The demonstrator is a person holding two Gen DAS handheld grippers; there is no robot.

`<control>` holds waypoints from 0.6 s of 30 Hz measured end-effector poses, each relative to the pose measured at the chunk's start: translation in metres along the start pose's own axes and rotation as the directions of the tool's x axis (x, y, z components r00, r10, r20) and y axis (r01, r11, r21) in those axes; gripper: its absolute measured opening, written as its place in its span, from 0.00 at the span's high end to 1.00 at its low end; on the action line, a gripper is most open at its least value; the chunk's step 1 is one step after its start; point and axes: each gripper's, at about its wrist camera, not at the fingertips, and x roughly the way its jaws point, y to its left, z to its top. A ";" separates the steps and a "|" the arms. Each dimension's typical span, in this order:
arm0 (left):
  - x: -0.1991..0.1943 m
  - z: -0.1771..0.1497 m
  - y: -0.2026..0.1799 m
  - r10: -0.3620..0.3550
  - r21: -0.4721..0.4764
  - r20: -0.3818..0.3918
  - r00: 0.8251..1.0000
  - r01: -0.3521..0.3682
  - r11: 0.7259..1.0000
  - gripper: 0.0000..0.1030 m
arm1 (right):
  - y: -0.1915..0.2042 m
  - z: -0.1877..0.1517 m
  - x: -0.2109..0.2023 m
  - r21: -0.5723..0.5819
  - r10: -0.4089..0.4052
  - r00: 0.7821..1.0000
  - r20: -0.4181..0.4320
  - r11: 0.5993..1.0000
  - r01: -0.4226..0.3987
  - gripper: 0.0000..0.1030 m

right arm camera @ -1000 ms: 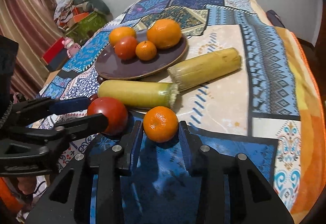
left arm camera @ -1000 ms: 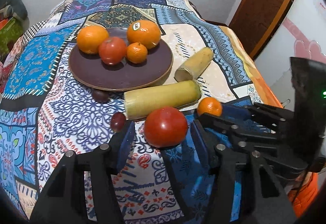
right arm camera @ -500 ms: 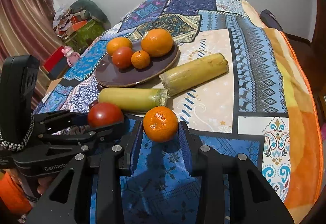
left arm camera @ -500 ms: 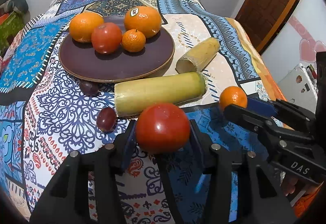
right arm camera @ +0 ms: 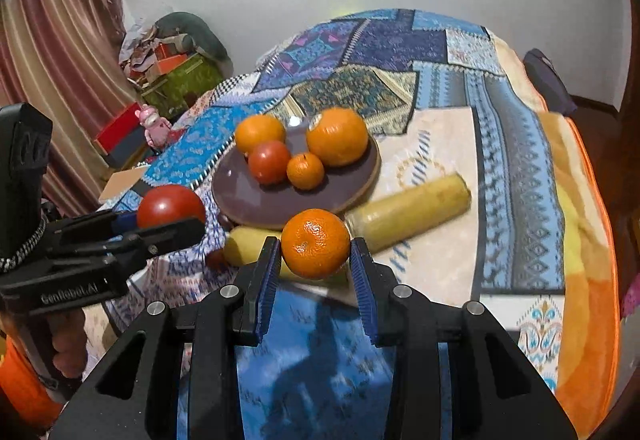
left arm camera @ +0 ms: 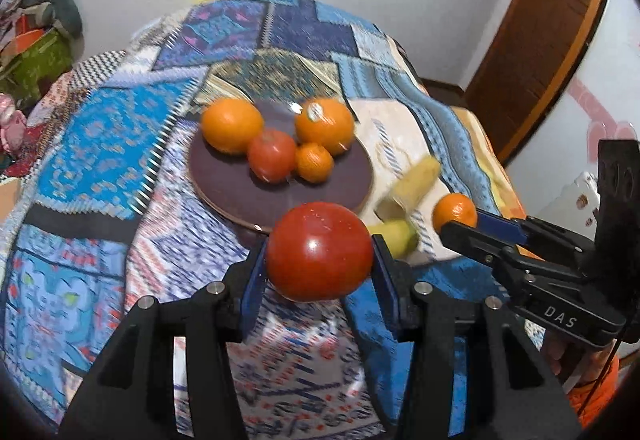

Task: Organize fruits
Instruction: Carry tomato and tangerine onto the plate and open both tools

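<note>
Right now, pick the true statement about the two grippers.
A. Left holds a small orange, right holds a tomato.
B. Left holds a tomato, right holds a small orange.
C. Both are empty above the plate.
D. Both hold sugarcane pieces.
B: the left gripper has its jaws closed on the red tomato, and the right gripper has its jaws closed on the small orange.

Both claws have lifted their fruit (tomato (left arm camera: pixel 319 257), mandarin (right arm camera: pixel 315 243)) off the cloth

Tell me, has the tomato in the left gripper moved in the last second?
Yes. The tomato has risen off the cloth, now overlapping the plate rim in the left wrist view.
</note>
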 end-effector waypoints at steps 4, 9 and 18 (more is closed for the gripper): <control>-0.005 0.015 0.017 0.034 -0.013 0.030 0.999 -0.034 0.999 0.53 | 0.002 0.012 0.006 -0.012 -0.005 1.000 0.015 1.000 0.005 0.68; -0.002 0.032 0.037 0.064 -0.033 0.051 0.997 -0.063 0.998 0.53 | 0.000 0.028 0.018 -0.025 -0.016 1.000 0.022 1.000 0.017 0.68; 0.030 0.056 0.062 0.095 -0.051 0.029 0.995 -0.094 0.994 0.53 | -0.011 0.051 0.057 -0.028 -0.032 0.999 -0.016 0.999 0.032 0.68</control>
